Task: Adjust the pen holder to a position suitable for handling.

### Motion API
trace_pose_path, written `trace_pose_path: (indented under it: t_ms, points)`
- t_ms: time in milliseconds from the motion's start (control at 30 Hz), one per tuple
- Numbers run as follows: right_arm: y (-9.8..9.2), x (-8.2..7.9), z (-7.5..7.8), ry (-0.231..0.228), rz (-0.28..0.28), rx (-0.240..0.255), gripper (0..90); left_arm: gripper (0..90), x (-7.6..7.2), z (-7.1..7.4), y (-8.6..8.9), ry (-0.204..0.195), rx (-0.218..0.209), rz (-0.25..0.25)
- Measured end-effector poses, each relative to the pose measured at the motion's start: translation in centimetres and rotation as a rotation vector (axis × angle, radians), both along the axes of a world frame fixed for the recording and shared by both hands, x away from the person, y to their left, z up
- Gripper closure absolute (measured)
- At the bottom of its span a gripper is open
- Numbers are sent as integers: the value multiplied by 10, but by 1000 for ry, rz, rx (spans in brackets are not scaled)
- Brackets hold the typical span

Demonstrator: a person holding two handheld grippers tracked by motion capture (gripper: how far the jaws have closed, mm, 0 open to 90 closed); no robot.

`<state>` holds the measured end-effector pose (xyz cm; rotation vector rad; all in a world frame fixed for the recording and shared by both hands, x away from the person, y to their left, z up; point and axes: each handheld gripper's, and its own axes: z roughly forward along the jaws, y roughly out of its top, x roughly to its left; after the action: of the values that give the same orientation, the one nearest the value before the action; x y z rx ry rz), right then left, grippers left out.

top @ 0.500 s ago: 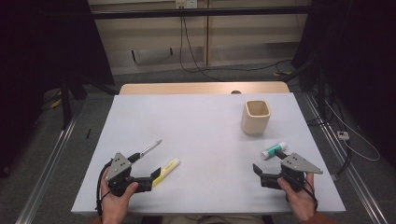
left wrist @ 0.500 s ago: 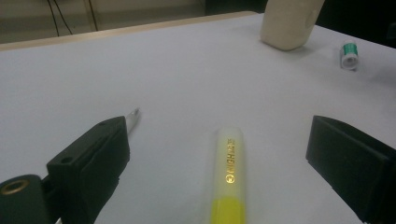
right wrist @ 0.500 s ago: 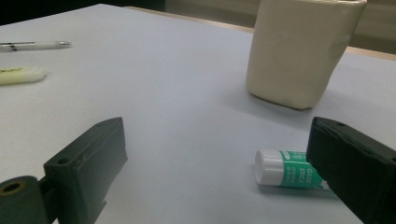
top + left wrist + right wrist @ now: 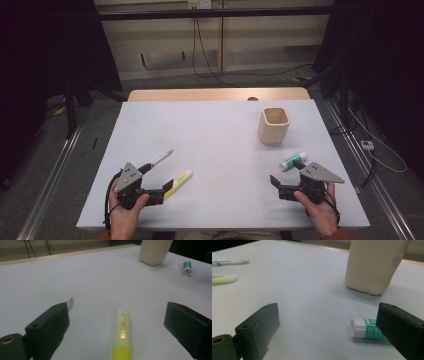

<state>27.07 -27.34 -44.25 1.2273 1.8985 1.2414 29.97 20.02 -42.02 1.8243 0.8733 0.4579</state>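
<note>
A yellow highlighter (image 4: 179, 181) lies at the front left of the white table (image 4: 220, 145). My left gripper (image 4: 162, 192) rests at its near end. In the left gripper view the highlighter (image 4: 121, 332) runs up between the wide-apart jaws of that gripper (image 4: 117, 315) without touching them. A silver pen (image 4: 157, 161) lies just left of it, its tip (image 4: 70, 301) peeking past the left jaw. My right gripper (image 4: 280, 187) is open at the front right, beside a green-and-white glue stick (image 4: 293, 160). That glue stick (image 4: 364, 331) lies partly behind the right jaw of the open gripper (image 4: 327, 315).
A beige cup (image 4: 274, 125) stands upright at the back right of the table, looming ahead as the cup (image 4: 374, 265) in the right gripper view. A wooden edge (image 4: 215, 95) borders the far side. Cables run over the floor beyond.
</note>
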Motion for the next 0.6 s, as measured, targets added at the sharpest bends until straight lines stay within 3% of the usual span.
trace_pose_path:
  t_ms: [167, 300, 400, 600]
  points:
    - [3, 1, 4, -3, -5, -7, 77, 60, -1, 1, 1, -5, 2, -9]
    - [3, 4, 7, 20, 1, -9, 53, 60, -1, 0, 1, -2, 4, -6]
    - [0, 10, 11, 67, 8, 17, 65, 60, -2, 0, 1, -1, 6, -1]
    - [-5, 24, 27, 83, 8, -2, 72, 60, 0, -1, -1, -8, 34, 1]
